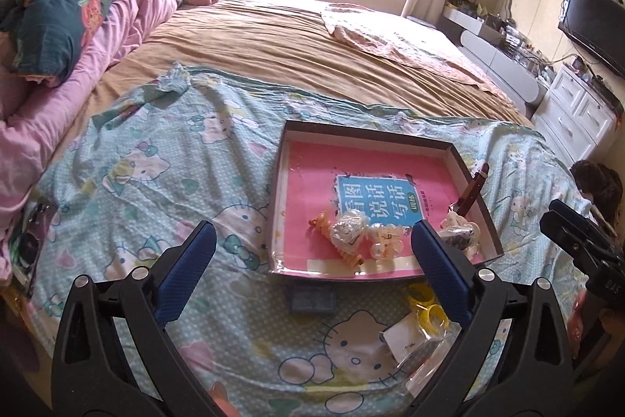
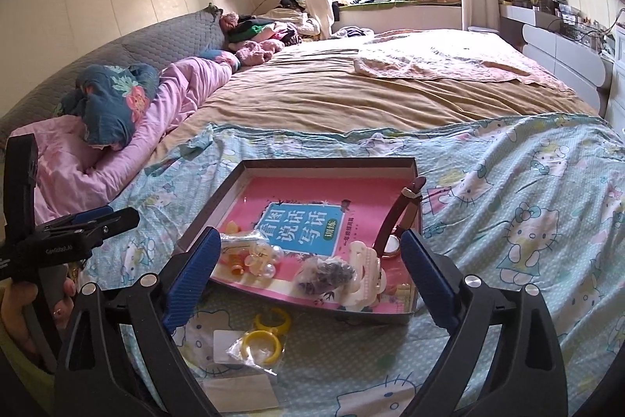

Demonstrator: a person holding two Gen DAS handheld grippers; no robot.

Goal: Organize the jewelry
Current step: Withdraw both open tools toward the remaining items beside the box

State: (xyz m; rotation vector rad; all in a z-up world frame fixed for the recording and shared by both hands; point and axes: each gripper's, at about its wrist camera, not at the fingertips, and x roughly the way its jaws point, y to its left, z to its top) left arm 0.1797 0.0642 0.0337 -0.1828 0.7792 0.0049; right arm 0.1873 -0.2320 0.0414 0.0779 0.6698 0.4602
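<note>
Jaws of the left gripper are standing wide apart and gripping nothing, hanging above the blanket. Just past its fingertips a shallow tray is lying on the bed, holding an orange clip, a clear bag, pearl beads and a watch that is leaning on the tray's right wall. Yellow rings are sitting on the blanket just in front of the tray.

Through the right wrist view, the right gripper is likewise hanging released and empty over the tray. The watch, a white clip and a dark-bead bag are resting inside, while the rings are lying outside, near its front edge.
</note>
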